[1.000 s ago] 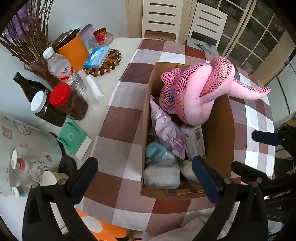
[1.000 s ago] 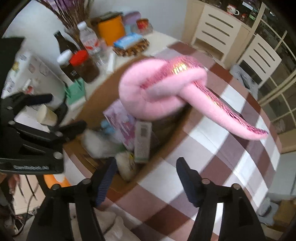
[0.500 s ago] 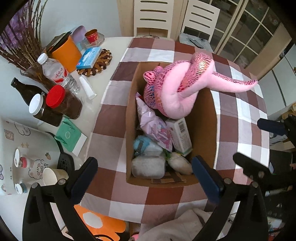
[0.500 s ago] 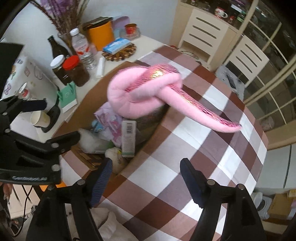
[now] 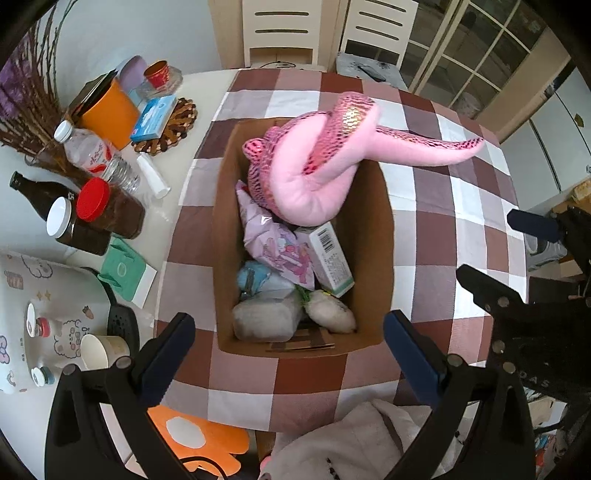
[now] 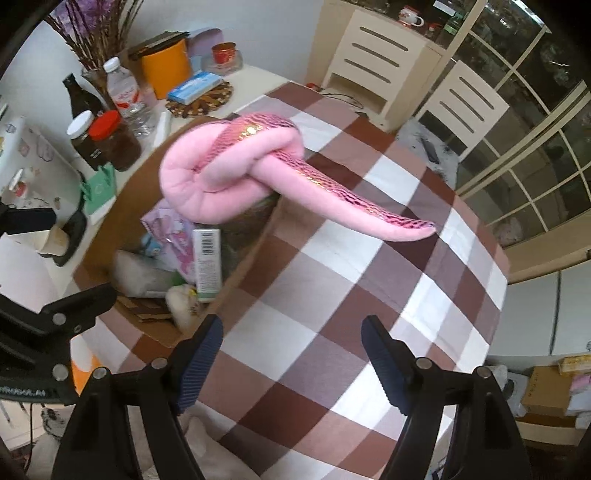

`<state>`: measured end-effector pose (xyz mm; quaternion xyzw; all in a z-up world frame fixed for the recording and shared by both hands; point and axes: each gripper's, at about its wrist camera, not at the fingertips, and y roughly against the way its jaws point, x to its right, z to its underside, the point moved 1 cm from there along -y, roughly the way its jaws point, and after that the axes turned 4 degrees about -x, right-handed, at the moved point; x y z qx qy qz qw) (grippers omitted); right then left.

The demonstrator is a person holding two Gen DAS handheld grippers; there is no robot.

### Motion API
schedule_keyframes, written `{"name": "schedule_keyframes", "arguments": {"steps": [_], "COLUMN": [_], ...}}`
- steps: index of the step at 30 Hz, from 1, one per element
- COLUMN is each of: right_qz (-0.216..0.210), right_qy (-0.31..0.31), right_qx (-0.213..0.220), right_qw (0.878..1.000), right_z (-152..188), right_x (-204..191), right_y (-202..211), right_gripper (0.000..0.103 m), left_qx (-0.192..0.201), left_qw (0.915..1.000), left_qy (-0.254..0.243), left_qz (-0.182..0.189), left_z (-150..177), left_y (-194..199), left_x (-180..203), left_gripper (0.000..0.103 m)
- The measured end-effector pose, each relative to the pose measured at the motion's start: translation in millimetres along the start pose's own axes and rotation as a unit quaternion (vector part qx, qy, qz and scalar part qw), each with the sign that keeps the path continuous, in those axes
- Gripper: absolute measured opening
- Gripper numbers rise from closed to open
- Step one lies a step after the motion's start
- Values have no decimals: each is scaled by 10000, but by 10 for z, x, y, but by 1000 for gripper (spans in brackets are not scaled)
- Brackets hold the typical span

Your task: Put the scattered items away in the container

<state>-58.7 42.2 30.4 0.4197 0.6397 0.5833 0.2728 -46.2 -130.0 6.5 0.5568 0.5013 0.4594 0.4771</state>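
An open cardboard box (image 5: 373, 236) (image 6: 125, 199) stands on the brown checked tablecloth (image 5: 436, 229). A pink plush snake (image 5: 306, 184) (image 6: 221, 173) lies coiled on top of its contents, with the tail hanging over the right wall onto the cloth. Under it lie a pink packet (image 5: 273, 243), a white-and-green carton (image 5: 328, 254), a grey bundle (image 5: 262, 317) and other soft items. My left gripper (image 5: 288, 354) hovers open above the box's near wall, holding nothing. To the right of the box, over bare cloth, my right gripper (image 6: 293, 347) is open and holds nothing.
Left of the cloth stand a water bottle (image 5: 96, 155), a dark bottle (image 5: 37, 192), two jars (image 5: 107, 210), an orange canister (image 5: 107, 114), a tissue pack on a woven mat (image 5: 155, 118), a green packet (image 5: 123, 267) and a paper cup (image 5: 99, 350). Chairs (image 5: 280, 33) line the far side.
Both grippers have pulled back and up from the box, so more of the table shows. The right jaws stand a little wider. The snake stays on the box.
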Motion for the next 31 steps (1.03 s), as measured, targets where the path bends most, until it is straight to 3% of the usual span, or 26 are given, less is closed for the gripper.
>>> {"name": "schedule_keyframes", "arguments": {"steps": [31], "right_qz": [-241], "right_qy": [-9], "right_qx": [-285], "right_qw": [9993], "right_z": [-11], "right_x": [111], "right_y": [-293], "right_gripper": [79], "left_qx": [-49], "left_qw": [10000], "left_qy": [48], "left_qz": [5], "left_z": [-108], "left_y": [-86], "left_x": [203], "left_gripper": [103]}}
